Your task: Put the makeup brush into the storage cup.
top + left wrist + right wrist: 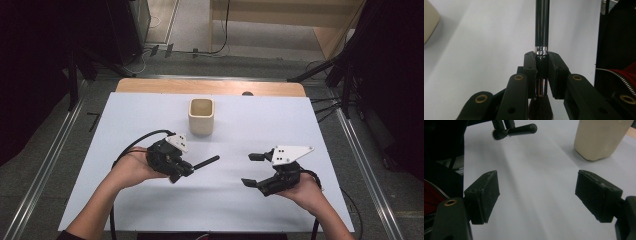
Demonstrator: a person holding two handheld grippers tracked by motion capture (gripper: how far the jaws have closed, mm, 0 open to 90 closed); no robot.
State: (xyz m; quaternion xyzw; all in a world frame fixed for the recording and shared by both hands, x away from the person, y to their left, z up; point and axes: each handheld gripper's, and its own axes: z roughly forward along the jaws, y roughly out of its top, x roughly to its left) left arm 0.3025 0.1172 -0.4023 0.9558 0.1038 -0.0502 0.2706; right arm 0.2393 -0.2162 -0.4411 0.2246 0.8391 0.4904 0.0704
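My left gripper (182, 170) is shut on a black brush (205, 162), whose handle sticks out to the right over the white board. In the left gripper view the jaws (541, 62) clamp the brush (542, 25) just below its silver ring, with the dark bristles toward the camera. A beige square cup (201, 116) stands upright behind it, apart from both grippers. My right gripper (253, 169) stands open at the right, its pads (486, 195) wide apart with nothing between them. From the right gripper view the brush handle (521, 130) and the cup (599, 137) lie ahead.
The white board (150, 210) covers a wooden table (210, 86) whose far edge shows behind it. Metal rails (45, 165) run along both sides. Dark stands and cables (345, 85) crowd the back right corner.
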